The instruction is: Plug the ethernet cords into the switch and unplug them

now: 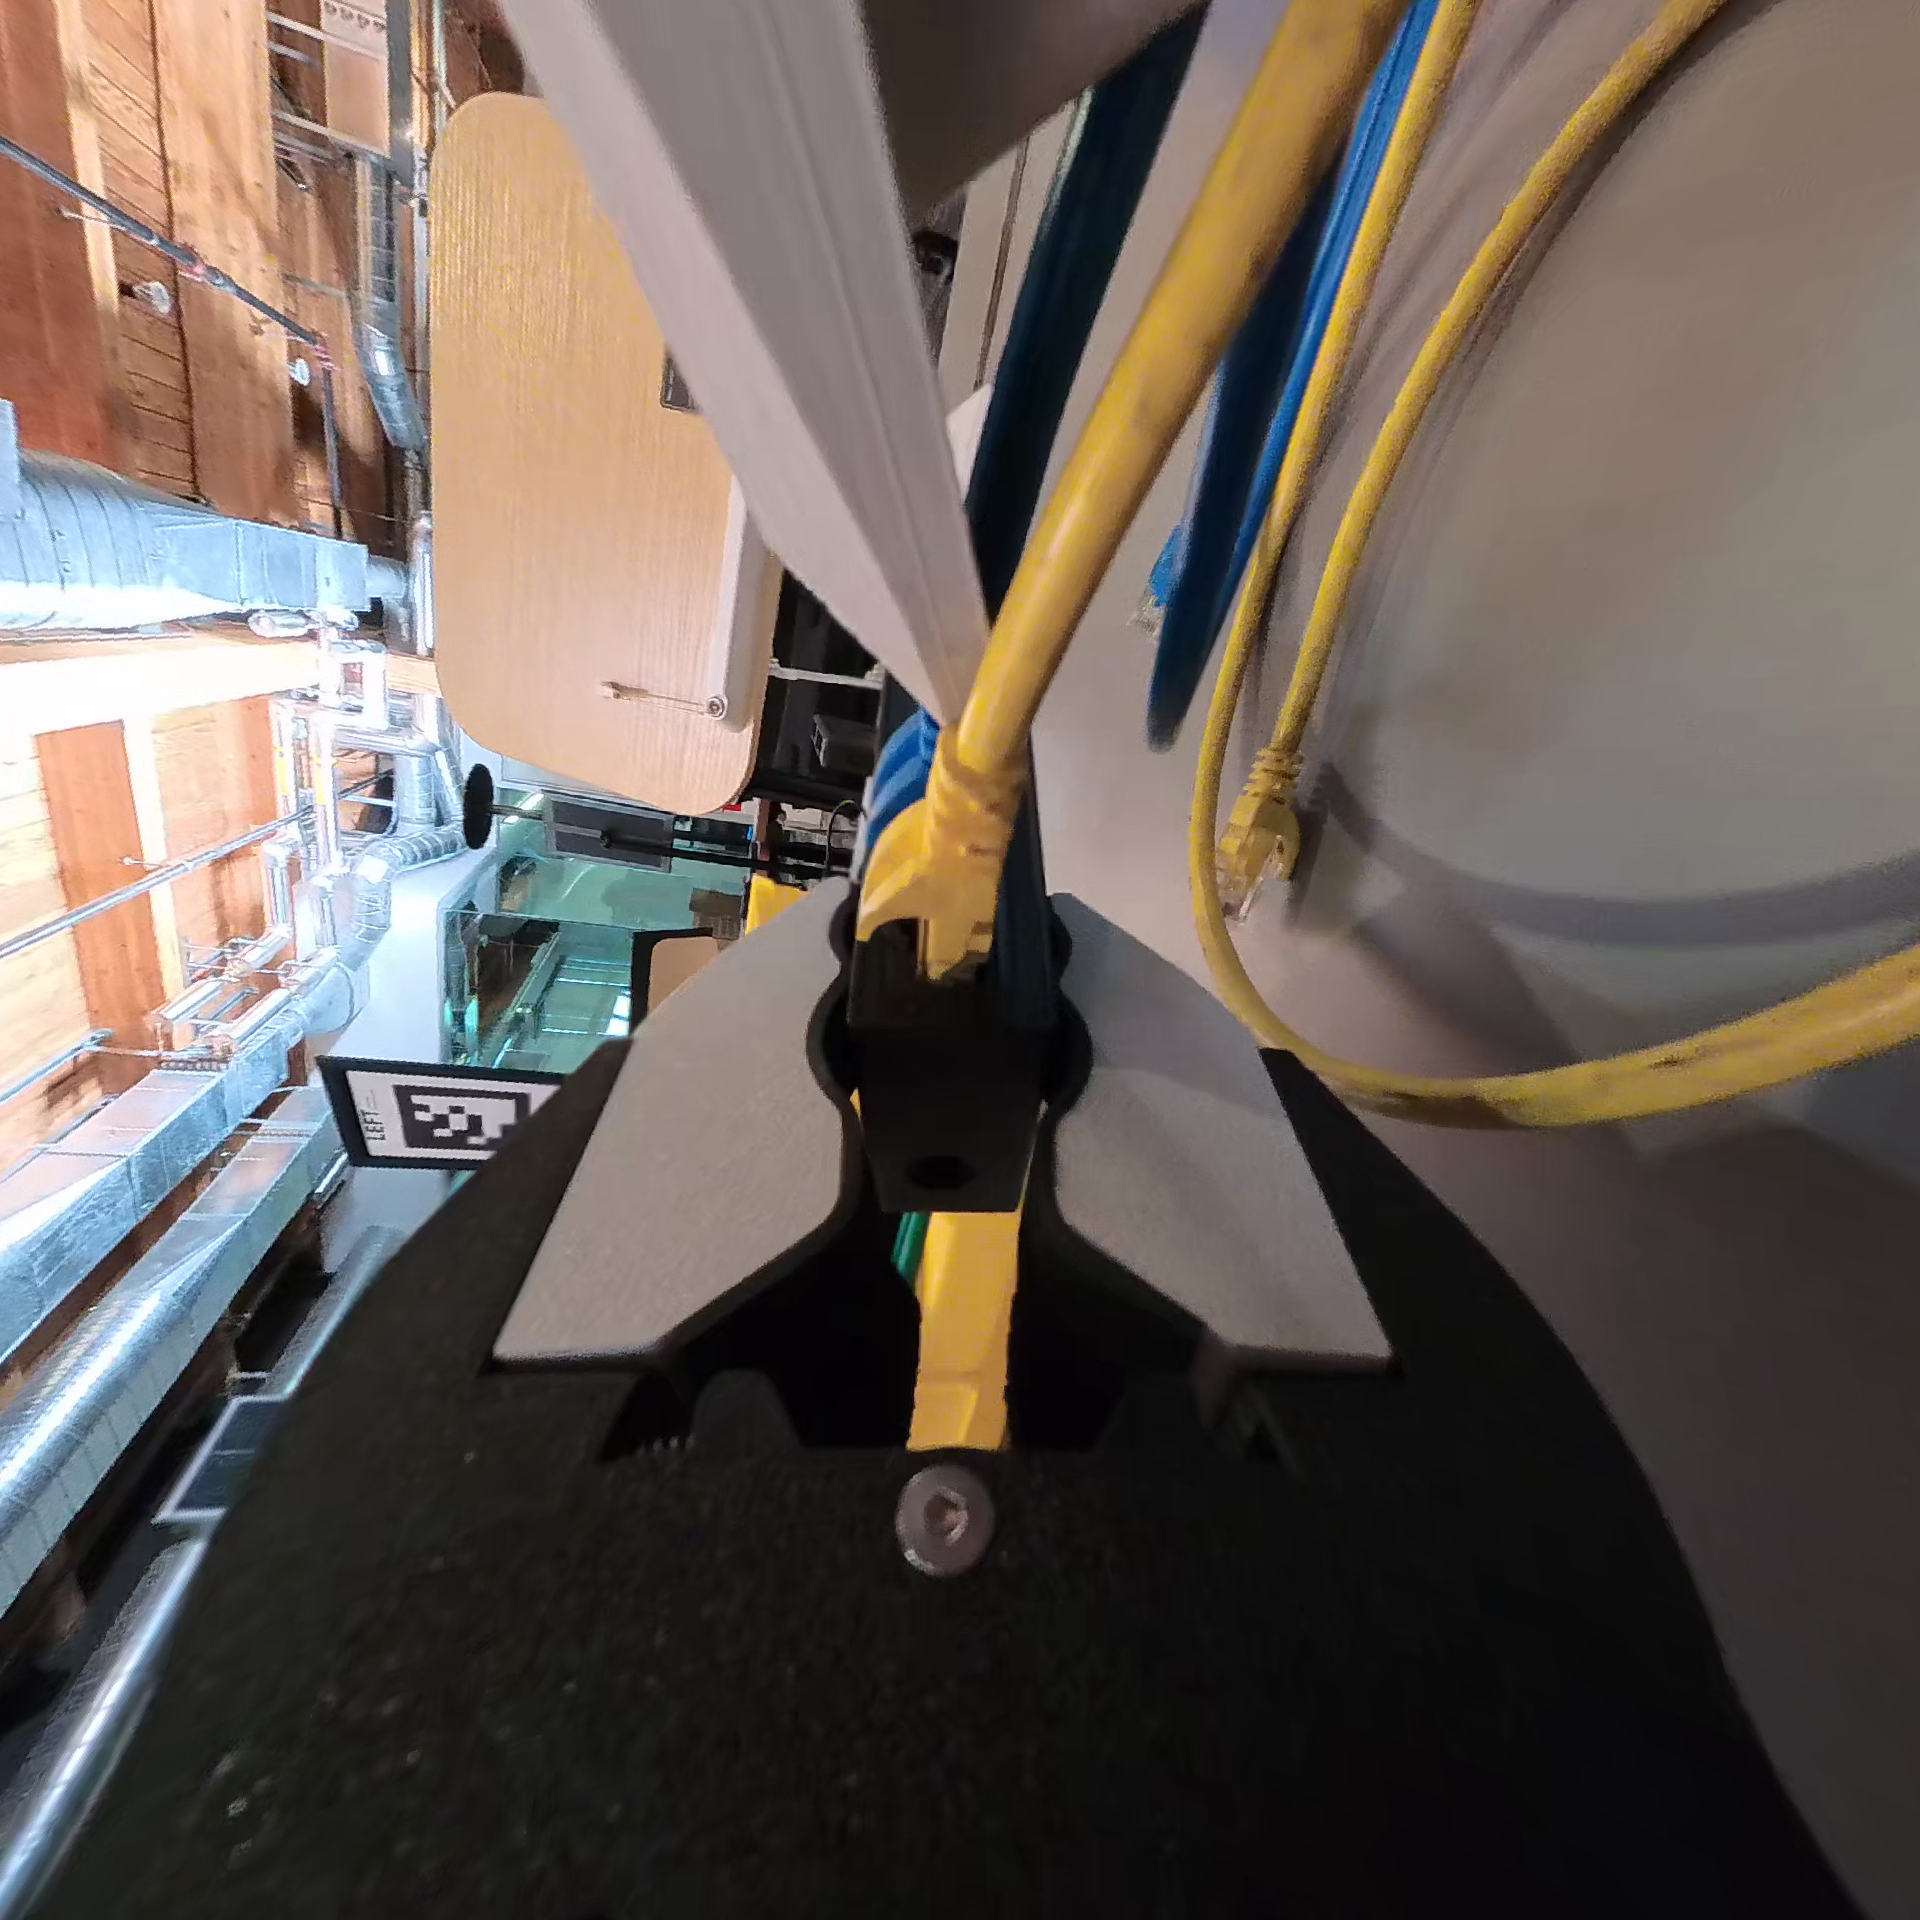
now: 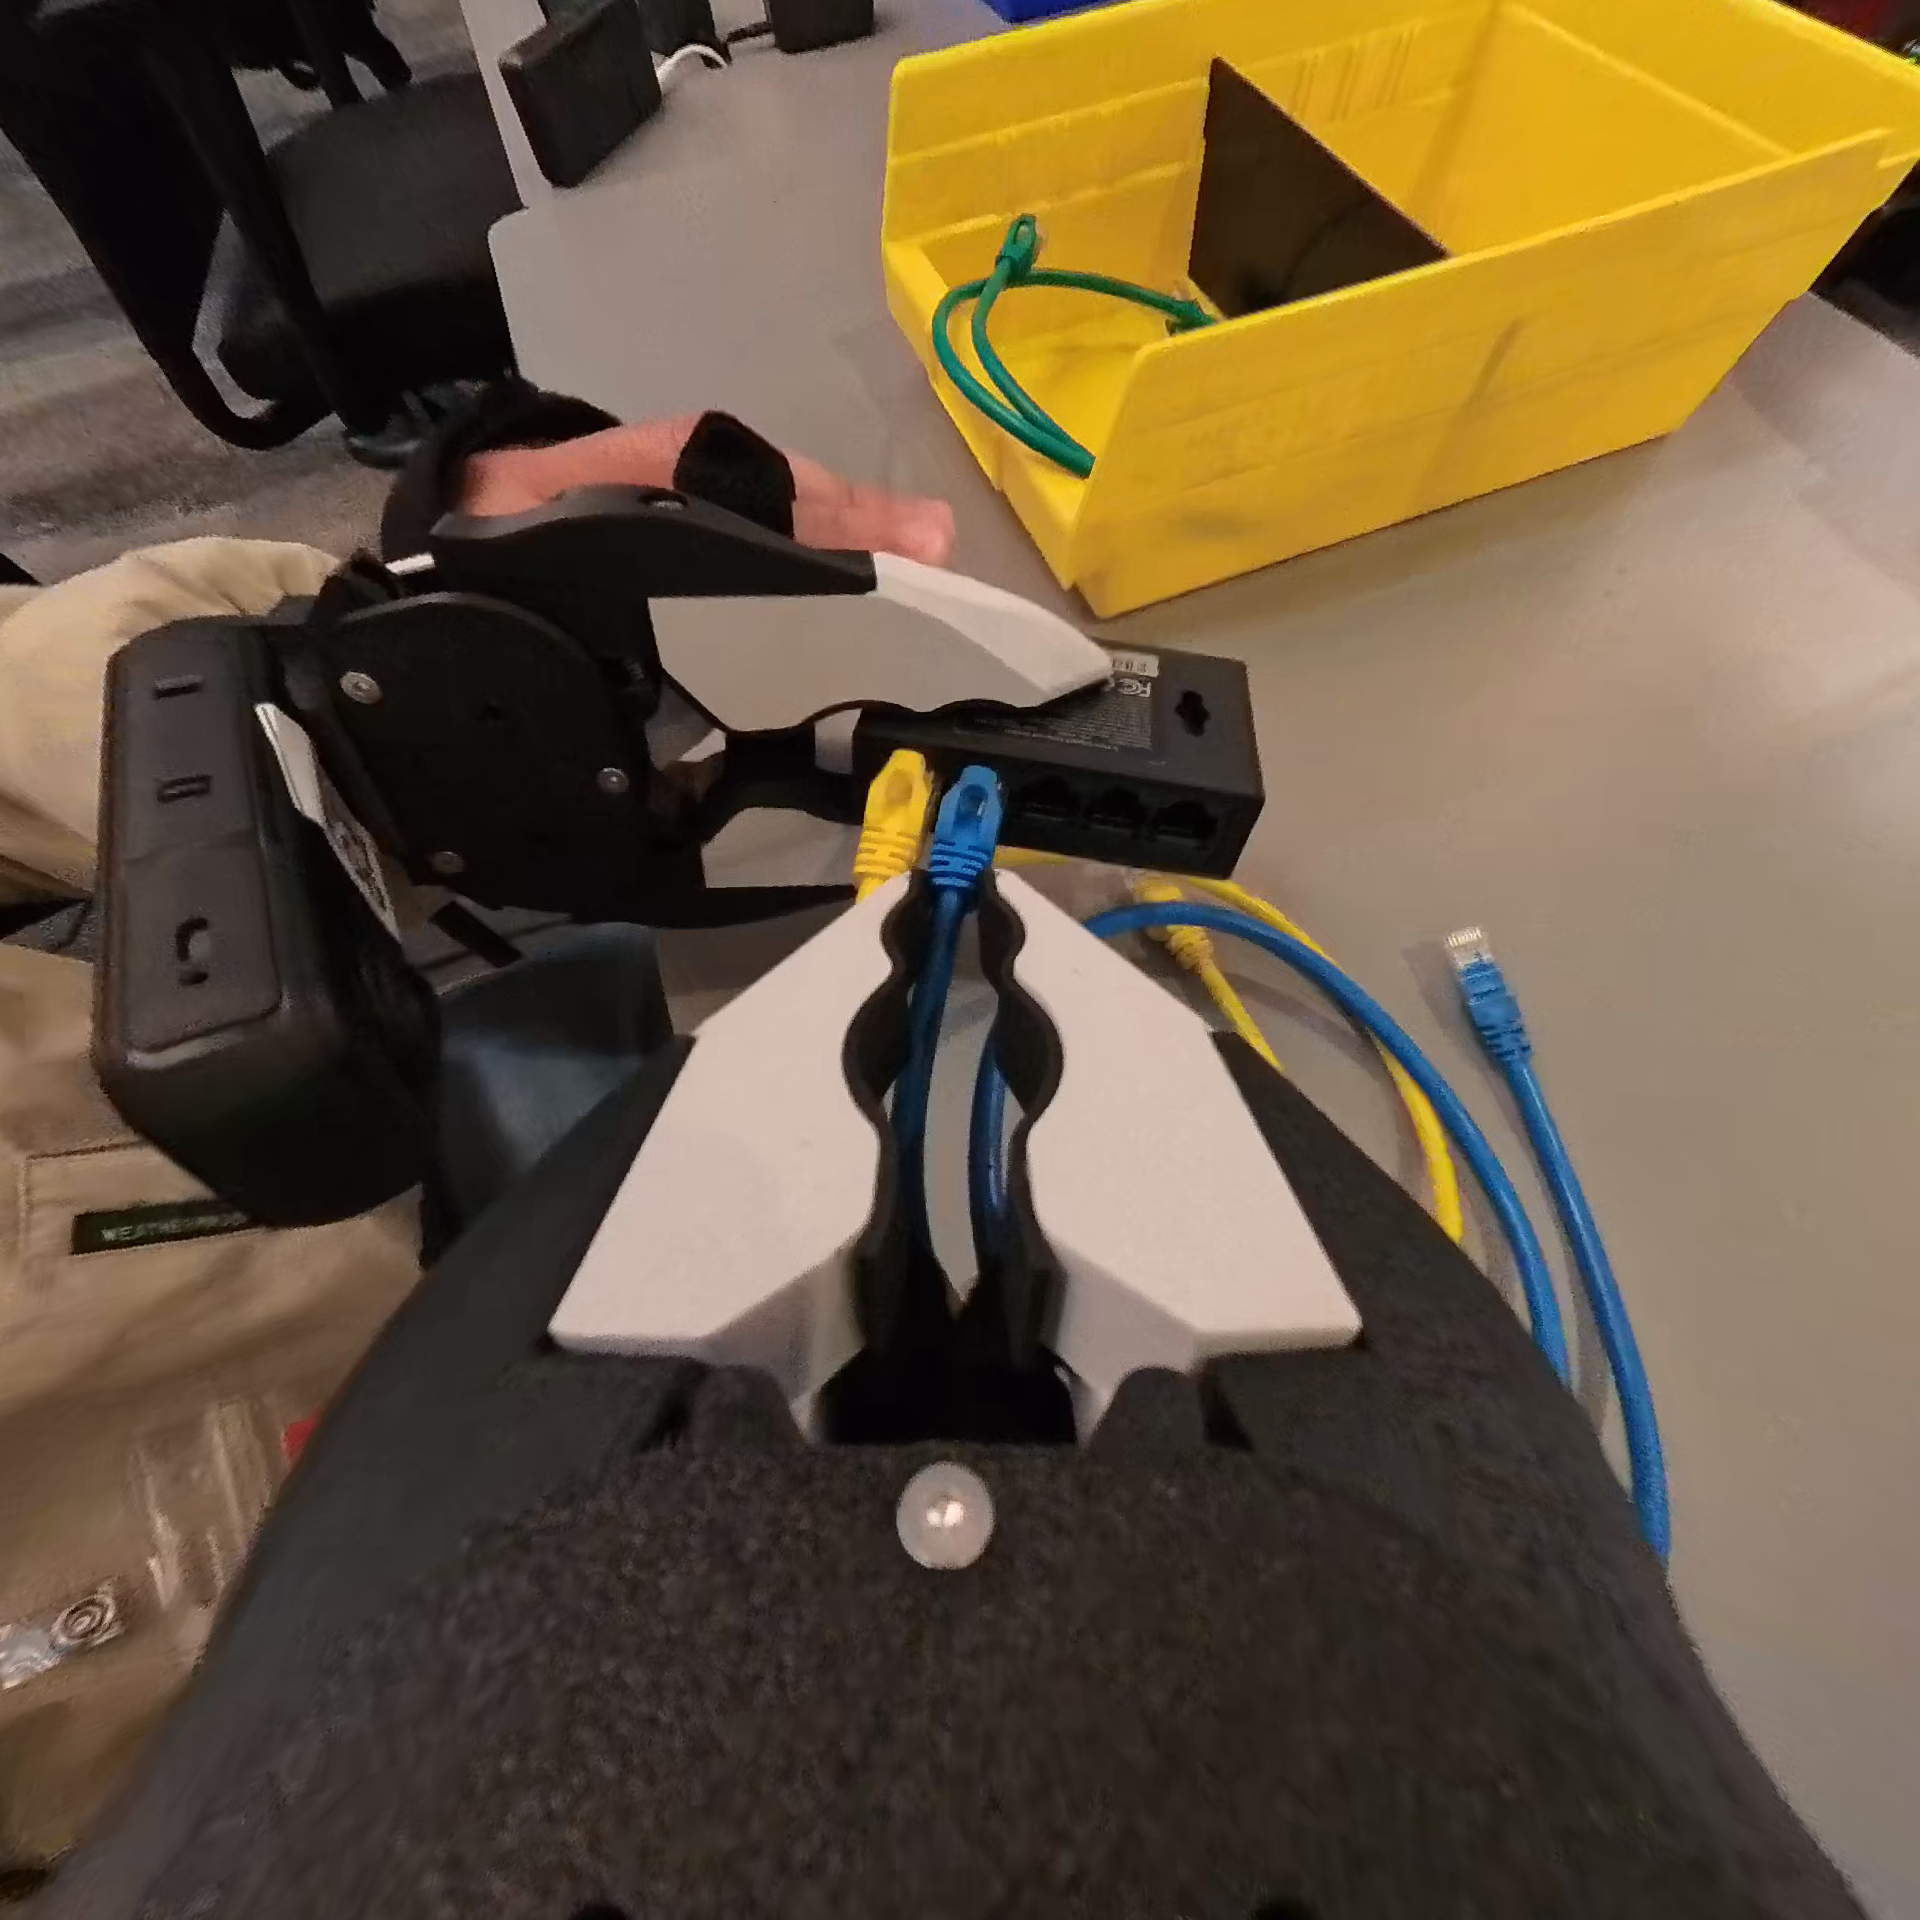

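Left gripper clamped the switch end to brace it on the worktop, while right gripper pinched the blue cord just behind its plug, seated in the port directly ahead, beside the yellow cord.

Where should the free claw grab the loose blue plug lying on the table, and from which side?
Grip the ribbed boot just behind the loose blue plug, probably from above with the fingers across its narrow width. It lies flat on the table, clear tip toward the switch, cable trailing back, nothing crowding it.
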Motion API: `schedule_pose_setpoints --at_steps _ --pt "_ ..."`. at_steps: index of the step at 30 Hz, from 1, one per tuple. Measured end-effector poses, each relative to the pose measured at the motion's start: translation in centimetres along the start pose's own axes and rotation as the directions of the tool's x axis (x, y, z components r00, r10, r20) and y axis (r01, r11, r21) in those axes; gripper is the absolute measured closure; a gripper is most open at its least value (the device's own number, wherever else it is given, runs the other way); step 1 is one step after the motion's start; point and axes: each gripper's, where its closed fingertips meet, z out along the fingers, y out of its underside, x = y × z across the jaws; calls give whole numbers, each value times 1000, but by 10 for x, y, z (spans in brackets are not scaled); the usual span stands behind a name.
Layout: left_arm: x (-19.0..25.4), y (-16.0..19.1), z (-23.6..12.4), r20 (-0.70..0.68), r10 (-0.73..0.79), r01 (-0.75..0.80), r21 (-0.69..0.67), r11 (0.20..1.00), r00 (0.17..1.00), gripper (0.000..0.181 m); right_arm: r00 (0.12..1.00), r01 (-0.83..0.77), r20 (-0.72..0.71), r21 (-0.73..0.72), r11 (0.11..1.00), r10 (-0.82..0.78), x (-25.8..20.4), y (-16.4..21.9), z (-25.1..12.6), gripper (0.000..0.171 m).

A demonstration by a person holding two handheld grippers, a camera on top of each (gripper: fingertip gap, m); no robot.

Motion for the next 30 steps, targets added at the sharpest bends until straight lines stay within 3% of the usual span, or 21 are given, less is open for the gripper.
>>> schedule_pose_setpoints --at_steps 1,7,15,20,23,28,30 --pt "-1 0 0 6 4 -4 -1 1000 1000 152 1000 0 -4 16 1000 0 0 -1 0 163" --pt "-5 1 0 32 -10 10 6 1000 999 153 994 58 -94 80 995 -51 2 -8 1 163" --pt "-11 -1 3 28 -70 67 95 993 997 152 996 36 -79 84 996 -29 3 -14 -3 159" --pt "-32 19 2 75 -193 189 61 980 978 153 993 47 -121 278 959 -14 30 -57 -75 153" --pt "-35 21 2 85 -207 203 51 978 975 152 989 41 -147 346 937 11 55 -64 -112 144" --pt "-23 -23 0 23 -79 70 261 963 997 152 968 216 -182 272 938 -170 76 -39 -117 121" --pt "-20 -35 -2 -22 -77 80 333 939 997 152 964 257 -144 267 929 -225 74 -35 -111 121"
